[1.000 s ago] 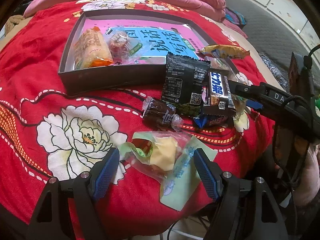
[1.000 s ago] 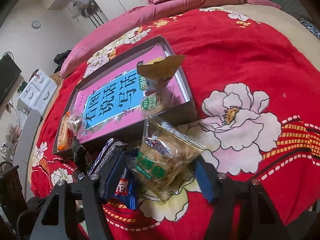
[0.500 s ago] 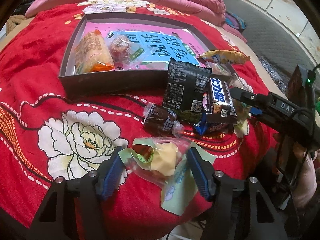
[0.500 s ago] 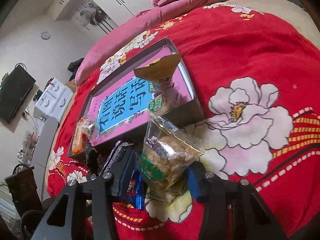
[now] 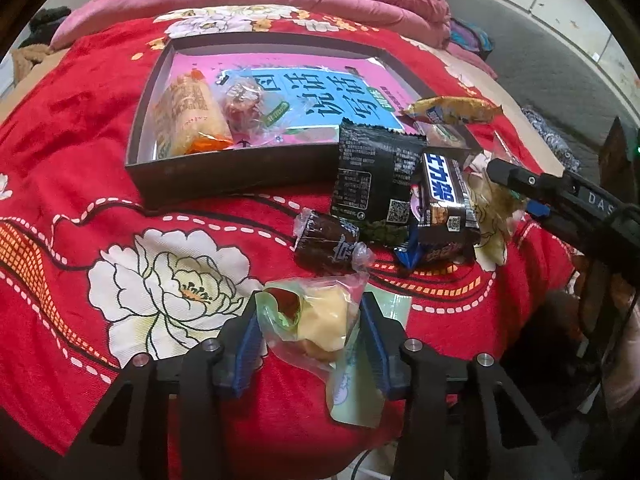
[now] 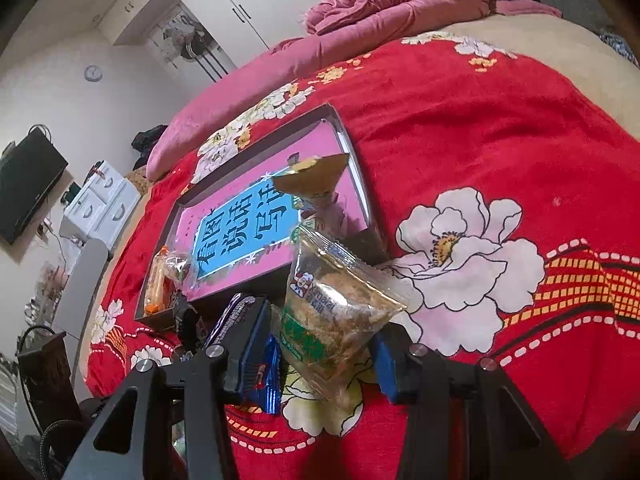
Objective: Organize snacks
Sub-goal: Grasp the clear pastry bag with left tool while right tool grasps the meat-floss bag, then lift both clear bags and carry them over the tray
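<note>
1. On the near red blanket, left gripper jaws have just been closing, pinching a yellow pastry packet.
2. Right gripper grips a clear floss-cake packet, near the tray.

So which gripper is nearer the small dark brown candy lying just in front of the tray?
Left. The left gripper, its jaws just closed on a yellow pastry packet, sits directly below the brown candy. The right gripper reaches in beyond the other packets.
</note>
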The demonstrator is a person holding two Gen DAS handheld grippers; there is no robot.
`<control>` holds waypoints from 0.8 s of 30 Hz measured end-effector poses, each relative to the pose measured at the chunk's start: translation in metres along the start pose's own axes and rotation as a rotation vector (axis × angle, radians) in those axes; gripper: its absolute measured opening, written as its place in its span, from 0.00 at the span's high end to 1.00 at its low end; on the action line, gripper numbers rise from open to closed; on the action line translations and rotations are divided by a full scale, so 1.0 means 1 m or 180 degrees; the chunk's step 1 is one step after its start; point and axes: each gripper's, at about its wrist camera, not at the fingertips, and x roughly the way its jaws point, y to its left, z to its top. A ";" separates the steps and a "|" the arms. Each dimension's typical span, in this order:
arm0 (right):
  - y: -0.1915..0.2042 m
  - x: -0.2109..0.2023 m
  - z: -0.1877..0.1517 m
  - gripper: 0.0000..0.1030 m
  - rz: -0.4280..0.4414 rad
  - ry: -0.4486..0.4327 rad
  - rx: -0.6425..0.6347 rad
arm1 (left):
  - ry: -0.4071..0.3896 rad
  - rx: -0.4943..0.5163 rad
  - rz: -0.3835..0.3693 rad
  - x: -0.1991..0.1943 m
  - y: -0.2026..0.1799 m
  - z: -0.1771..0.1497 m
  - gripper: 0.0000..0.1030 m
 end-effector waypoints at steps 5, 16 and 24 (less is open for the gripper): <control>0.012 -0.006 -0.001 0.54 0.0007 -0.0034 -0.0131 | -0.0076 -0.0070 -0.0070 -0.009 0.004 0.001 0.55; 0.025 -0.014 -0.002 0.54 0.0037 -0.0079 -0.0248 | -0.0334 -0.0211 -0.0136 -0.032 0.012 0.006 0.55; 0.030 -0.022 0.001 0.54 0.0051 -0.0143 -0.0281 | -0.0543 -0.0210 -0.0132 -0.048 0.015 0.010 0.55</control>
